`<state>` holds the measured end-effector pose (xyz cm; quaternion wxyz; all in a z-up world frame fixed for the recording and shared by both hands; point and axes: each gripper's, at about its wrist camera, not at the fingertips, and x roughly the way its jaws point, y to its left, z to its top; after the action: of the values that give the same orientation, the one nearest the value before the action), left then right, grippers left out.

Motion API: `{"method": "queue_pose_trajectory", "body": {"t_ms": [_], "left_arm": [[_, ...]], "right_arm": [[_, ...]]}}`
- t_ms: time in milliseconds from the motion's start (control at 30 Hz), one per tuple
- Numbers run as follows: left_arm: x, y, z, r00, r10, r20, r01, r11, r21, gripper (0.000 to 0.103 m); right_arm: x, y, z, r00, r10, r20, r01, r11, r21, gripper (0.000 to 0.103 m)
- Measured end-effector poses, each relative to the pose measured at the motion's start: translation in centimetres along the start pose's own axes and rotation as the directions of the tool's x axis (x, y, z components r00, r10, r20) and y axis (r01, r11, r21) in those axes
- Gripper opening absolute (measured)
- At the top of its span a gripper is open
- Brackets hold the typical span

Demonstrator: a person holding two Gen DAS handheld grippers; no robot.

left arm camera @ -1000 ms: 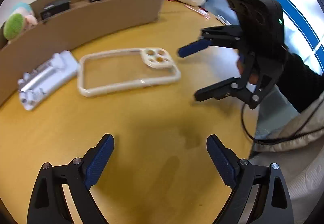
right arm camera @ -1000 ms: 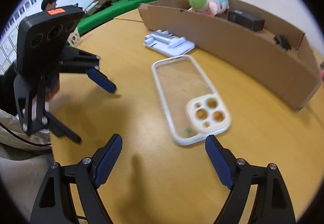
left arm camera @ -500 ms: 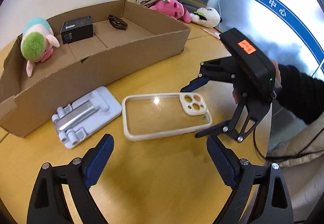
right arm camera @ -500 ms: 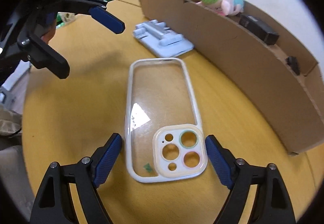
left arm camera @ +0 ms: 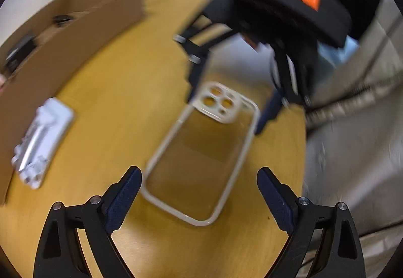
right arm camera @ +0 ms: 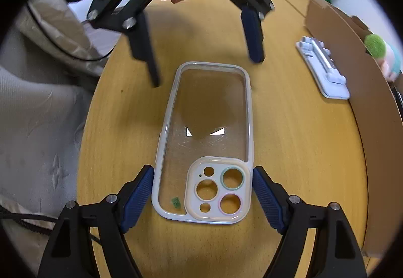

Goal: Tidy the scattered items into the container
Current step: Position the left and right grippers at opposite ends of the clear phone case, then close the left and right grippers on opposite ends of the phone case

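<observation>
A clear phone case [right arm camera: 204,142] with a cream rim lies flat on a round wooden desk [right arm camera: 302,152], near the desk's edge. In the right wrist view its long axis runs from 12 o'clock to 6 o'clock, with the camera-hole block at the 6 o'clock end and the plain end pointing to 12 o'clock.

The right hand-held gripper [right arm camera: 202,192] straddles the camera end: its blue pads sit just beside the case's two long sides, and its jaws have just been closing with the case between them. Whether the pads touch the rim cannot be told.

The left hand-held gripper [left arm camera: 199,198] hovers at the plain end, jaws spread wide, nothing held; the case's end lies between its pads without contact.

A white folding phone stand [right arm camera: 323,69] lies at 2 o'clock, just beside the wall of a cardboard box [right arm camera: 372,112] that runs along the desk's right side. A green-topped plush toy [right arm camera: 380,51] peeks over the box wall, partly cut off.

The left wrist view is blurred; small dark items inside the box there cannot be made out
</observation>
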<state>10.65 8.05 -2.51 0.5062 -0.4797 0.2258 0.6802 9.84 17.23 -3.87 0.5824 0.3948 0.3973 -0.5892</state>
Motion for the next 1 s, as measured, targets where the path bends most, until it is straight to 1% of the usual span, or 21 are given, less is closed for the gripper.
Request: {"method": "queue_pose_trajectory", "body": {"t_ms": [33, 133, 167, 300, 333, 367, 433, 533, 600, 633, 667, 700, 733, 833, 900, 933, 967, 1000], "left_arm": [[0.3, -0.4, 0.1, 1.000, 0.010, -0.008, -0.010, 0.999, 0.030, 0.101], [1.3, 0.0, 0.4, 0.999, -0.008, -0.050, 0.010, 0.999, 0.039, 0.101], [1.6, 0.1, 0.3, 0.998, 0.000, -0.057, 0.003, 0.999, 0.044, 0.102], [1.7, -0.4, 0.2, 0.998, 0.018, -0.059, -0.012, 0.995, 0.096, 0.102], [1.6, -0.5, 0.1, 0.998, 0.025, -0.059, -0.019, 0.994, 0.107, 0.099], [1.3, -0.7, 0.1, 0.998, 0.020, -0.054, -0.014, 0.993, 0.114, 0.091], [0.8, -0.9, 0.0, 0.999, 0.009, -0.050, -0.003, 0.993, 0.117, 0.081], [0.7, -0.9, -0.1, 0.998, 0.027, -0.050, -0.021, 0.993, 0.113, 0.081], [0.4, -1.0, 0.0, 0.998, 0.047, -0.048, -0.041, 0.992, 0.120, 0.080], [0.0, -0.9, 0.1, 0.997, 0.064, -0.037, -0.059, 0.991, 0.120, 0.066], [-0.6, -0.5, 0.3, 0.996, 0.084, -0.020, -0.081, 0.991, 0.111, 0.033], [-1.2, -0.1, 0.5, 0.994, 0.111, -0.009, -0.109, 0.989, 0.099, 0.014], [-1.8, 0.4, 0.7, 0.992, 0.129, -0.008, -0.128, 0.988, 0.092, 0.002], [-2.7, 1.1, 1.1, 0.989, 0.145, -0.026, -0.142, 0.984, 0.106, 0.002], [-2.7, 1.4, 1.1, 0.989, 0.141, -0.036, -0.136, 0.984, 0.113, 0.003], [-2.5, 1.5, 1.0, 0.989, 0.143, -0.039, -0.137, 0.984, 0.115, 0.019], [-2.1, 1.3, 0.6, 0.988, 0.149, -0.039, -0.144, 0.983, 0.114, 0.051], [-1.8, 1.0, 0.5, 0.987, 0.156, -0.033, -0.151, 0.982, 0.109, 0.069]], "right_arm": [[0.0, 0.1, 0.0, 1.000, 0.003, -0.009, -0.004, 1.000, -0.022, 0.079], [0.2, 0.4, 0.3, 0.999, 0.031, -0.044, -0.035, 0.995, -0.094, 0.079], [0.3, 0.5, 0.4, 0.998, 0.037, -0.054, -0.043, 0.993, -0.114, 0.079], [0.5, 0.1, 0.7, 0.996, 0.051, -0.073, -0.062, 0.986, -0.153, 0.079], [0.5, -0.1, 0.7, 0.996, 0.053, -0.072, -0.063, 0.986, -0.151, 0.079], [0.5, -0.3, 0.7, 0.996, 0.052, -0.067, -0.062, 0.987, -0.146, 0.079], [0.5, -1.0, 0.6, 0.997, 0.052, -0.058, -0.059, 0.991, -0.121, 0.078], [0.3, -2.2, 0.6, 0.997, 0.062, -0.043, -0.065, 0.996, -0.068, 0.078], [0.2, -2.3, 0.7, 0.998, 0.048, -0.034, -0.050, 0.996, -0.073, 0.077], [0.1, -2.5, 0.8, 0.999, 0.039, -0.035, -0.042, 0.996, -0.078, 0.077], [0.0, -2.5, 0.8, 0.999, 0.038, -0.039, -0.041, 0.995, -0.087, 0.076], [-0.2, -2.6, 0.9, 0.998, 0.043, -0.038, -0.046, 0.995, -0.091, 0.076], [-0.7, -2.8, 1.1, 0.999, 0.043, -0.022, -0.044, 0.995, -0.087, 0.076], [-2.4, -4.1, 1.9, 0.999, 0.022, 0.025, -0.020, 0.998, -0.065, 0.076], [-2.6, -5.2, 2.2, 1.000, 0.005, 0.016, -0.004, 0.998, -0.058, 0.076], [-2.4, -5.6, 2.3, 1.000, -0.003, 0.001, 0.003, 0.998, -0.062, 0.076], [-2.1, -5.3, 2.1, 1.000, -0.006, -0.011, 0.005, 0.998, -0.067, 0.076], [-1.8, -5.0, 1.9, 1.000, -0.003, -0.019, 0.002, 0.998, -0.070, 0.076]]}}
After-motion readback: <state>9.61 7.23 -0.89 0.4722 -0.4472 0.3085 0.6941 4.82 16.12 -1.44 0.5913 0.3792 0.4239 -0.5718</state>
